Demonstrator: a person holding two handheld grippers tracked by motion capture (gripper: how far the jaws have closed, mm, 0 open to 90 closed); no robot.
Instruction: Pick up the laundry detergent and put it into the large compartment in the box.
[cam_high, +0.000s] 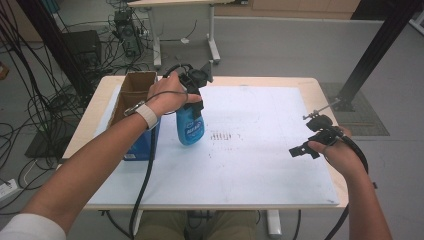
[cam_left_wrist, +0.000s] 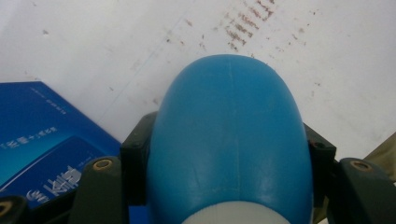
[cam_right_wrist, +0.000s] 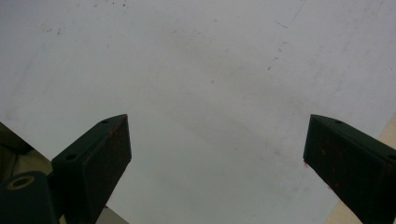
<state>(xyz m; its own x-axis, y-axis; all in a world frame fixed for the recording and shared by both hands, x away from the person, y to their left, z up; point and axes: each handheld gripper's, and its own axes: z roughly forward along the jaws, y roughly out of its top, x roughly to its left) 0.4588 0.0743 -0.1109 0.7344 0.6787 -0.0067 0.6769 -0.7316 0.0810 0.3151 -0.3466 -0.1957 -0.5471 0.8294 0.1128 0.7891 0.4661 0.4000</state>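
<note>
- Bottle (cam_high: 190, 126): we have it in the left gripper (cam_high: 194, 102), jaws clamped on its upper part from either side, the rounded blue body hanging bottom-down.
- It sits over the far left part of the table (cam_high: 320, 87), just beside the box (cam_high: 135, 95) at the left edge. In the high view its base looks at or just above the white sheet (cam_high: 260, 150); we cannot tell which.
- In the left gripper view the bottle (cam_left_wrist: 231, 140) bulges well past both jaws, so the grip is on a wide, smooth, curved body. We judge the hold could slip if we swing it.
- The step in hand, as we read it, is lifting the bottle to carry it, probably into the open box. To do it well we should keep the jaws pressed firm, raise it straight until the base clears the box's near wall, then move across slowly with the bottle upright.
- We should lower it inside the box before letting go, and not brush the cardboard flaps.
- Look of the bottle: glossy blue plastic, wider at the base, a faint seam down its middle, a label with pale lettering on the front, a white band near the top.
- Right gripper (cam_high: 312, 145): near the right edge, jaws spread wide with nothing between them; the right gripper view shows bare white sheet (cam_right_wrist: 210, 93) below.
</note>
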